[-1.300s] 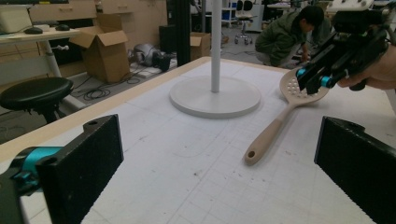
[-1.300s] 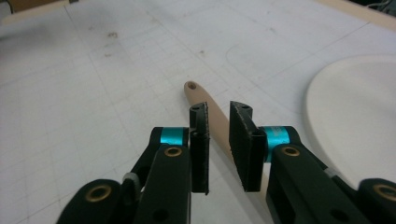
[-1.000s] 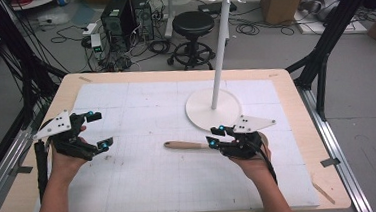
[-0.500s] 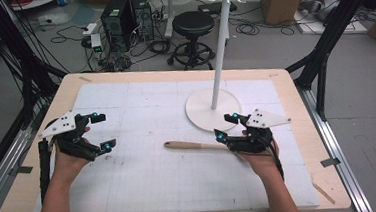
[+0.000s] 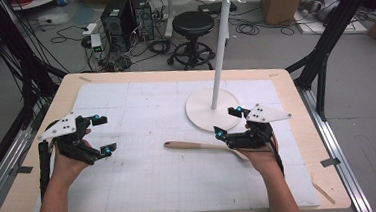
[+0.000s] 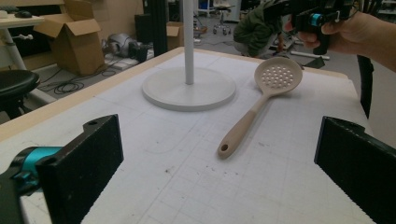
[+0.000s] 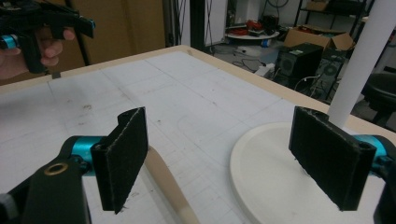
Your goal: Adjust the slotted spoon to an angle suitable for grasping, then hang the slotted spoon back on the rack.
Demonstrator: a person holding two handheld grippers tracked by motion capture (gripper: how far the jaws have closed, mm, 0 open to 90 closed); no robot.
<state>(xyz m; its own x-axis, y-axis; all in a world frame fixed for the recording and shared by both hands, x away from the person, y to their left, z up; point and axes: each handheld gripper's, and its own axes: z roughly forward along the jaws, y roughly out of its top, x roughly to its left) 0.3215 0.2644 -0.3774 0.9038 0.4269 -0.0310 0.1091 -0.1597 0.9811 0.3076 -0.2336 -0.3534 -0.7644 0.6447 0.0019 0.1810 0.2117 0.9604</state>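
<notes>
a pale wooden tabletop (image 5: 295, 86) carries a white gridded mat (image 5: 146, 109), and no writing on it or on anything nearby can be read from here. on the mat lies the beige slotted spoon with a round perforated bowl and a hole at the handle end (image 6: 261, 100), flat, its handle tip pointing toward the person's left. in the high view its handle (image 5: 194, 146) runs across the middle of the mat and the bowl end goes under the right hand.

just beyond it stands the white round-based stand with a tall thin pole and short hooks at the top (image 5: 215, 106), upright, toward the right half of the mat. the spoon's bowl lies near the edge of that round base, not touching it.

the left claw (image 5: 99, 135) hovers over the left side of the mat, well apart from the spoon, jaws spread wide with nothing between them. in the left gripper view the spoon shows between them farther off.

the right claw (image 5: 227, 123) sits at the spoon's bowl end, beside the stand's base, jaws spread as well. in the right gripper view the beige handle (image 7: 166, 184) runs on the mat beside the one jaw, and the white base (image 7: 266, 172) lies under the other. neither jaw is closed on the spoon.

beyond the tabletop, a black round stool (image 5: 193, 25) and black computer boxes (image 5: 124, 12) stand on the floor among cables.
</notes>
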